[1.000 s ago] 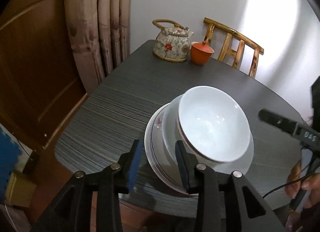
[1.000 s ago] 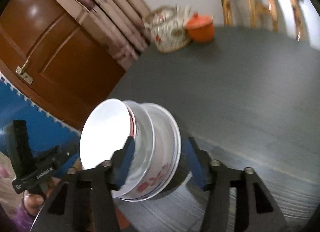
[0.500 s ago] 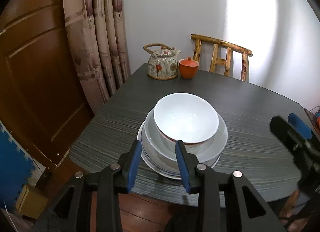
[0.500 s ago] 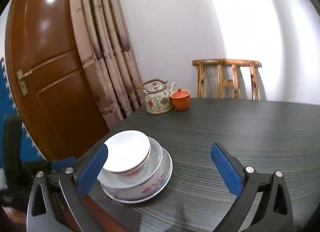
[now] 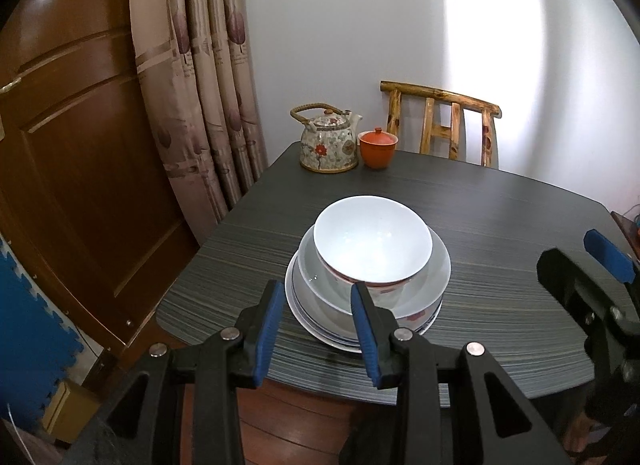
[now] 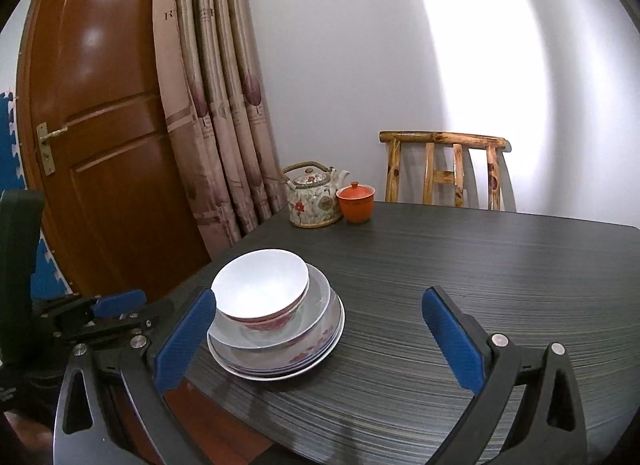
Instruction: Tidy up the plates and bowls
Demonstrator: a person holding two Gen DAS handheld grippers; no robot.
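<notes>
A white bowl [image 5: 372, 249] sits on top of a wider white bowl [image 5: 438, 277] and floral-rimmed plates [image 5: 304, 309], all stacked near the front left corner of the dark table [image 5: 500, 225]. My left gripper [image 5: 317, 327] hovers just in front of the stack, half open with nothing between its blue pads. In the right wrist view the same stack [image 6: 276, 317] lies ahead and to the left. My right gripper [image 6: 318, 341] stands wide open before it, holding nothing. The right gripper [image 5: 600, 285] also shows at the right edge of the left wrist view.
A floral teapot [image 5: 329, 143] and an orange lidded cup [image 5: 377, 149] stand at the table's far left corner. A wooden chair [image 5: 440, 121] is behind the table. A brown door [image 5: 80, 145] and a curtain [image 5: 208, 85] are close on the left.
Both grippers drew back from the stack and tipped up toward level. The right jaws, close around the stack's rim before, opened wide. The stack stayed on the table.
</notes>
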